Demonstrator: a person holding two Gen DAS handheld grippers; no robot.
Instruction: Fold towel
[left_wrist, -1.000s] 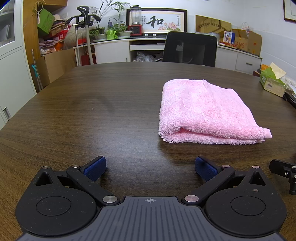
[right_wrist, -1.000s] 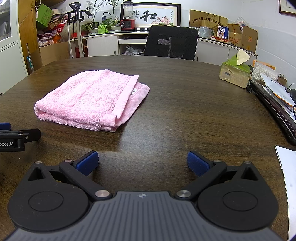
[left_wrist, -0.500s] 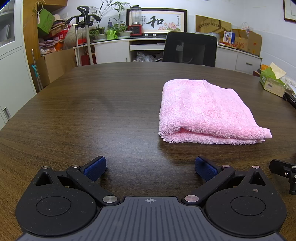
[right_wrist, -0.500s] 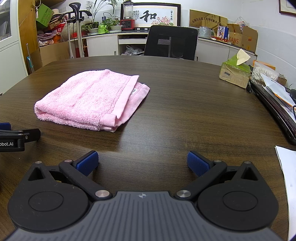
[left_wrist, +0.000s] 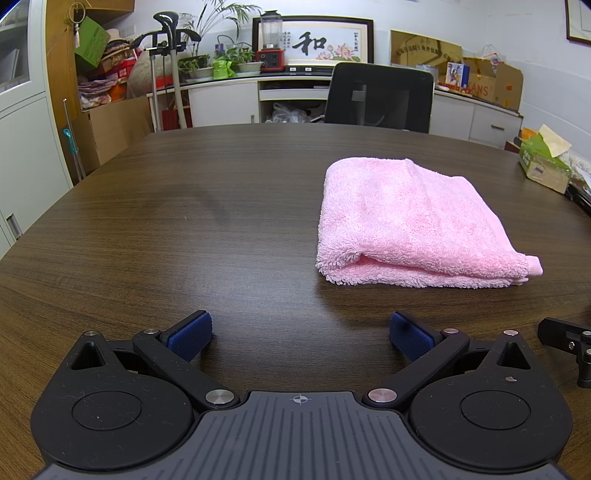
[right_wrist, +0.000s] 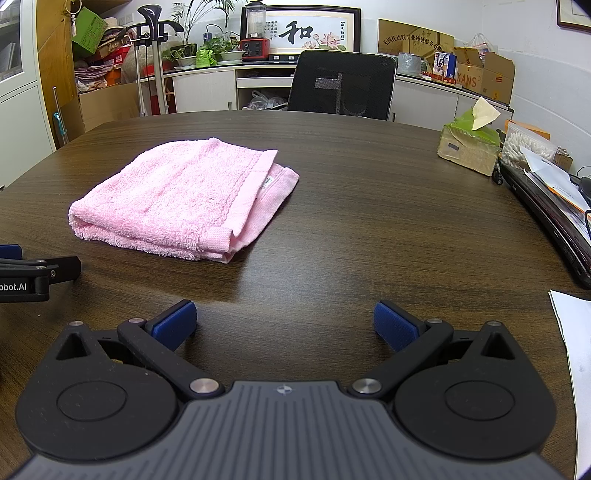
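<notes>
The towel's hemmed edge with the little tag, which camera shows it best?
The right wrist view: the pink towel turns its hemmed edges and tag toward it. The left wrist view shows only the fluffy folded side, hem hidden.

Setting: an office. A large dark wooden meeting table (left_wrist: 192, 206) is seen, with a black mesh chair (right_wrist: 341, 85), white cabinets (left_wrist: 221, 105), cardboard boxes (right_wrist: 484, 75) and stacked papers (right_wrist: 550, 177).

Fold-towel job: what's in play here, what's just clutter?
In play:
pink towel, already folded on the table
left gripper, jaws open
right gripper, jaws open

Clutter:
tissue box
office chair
paper sheet
</notes>
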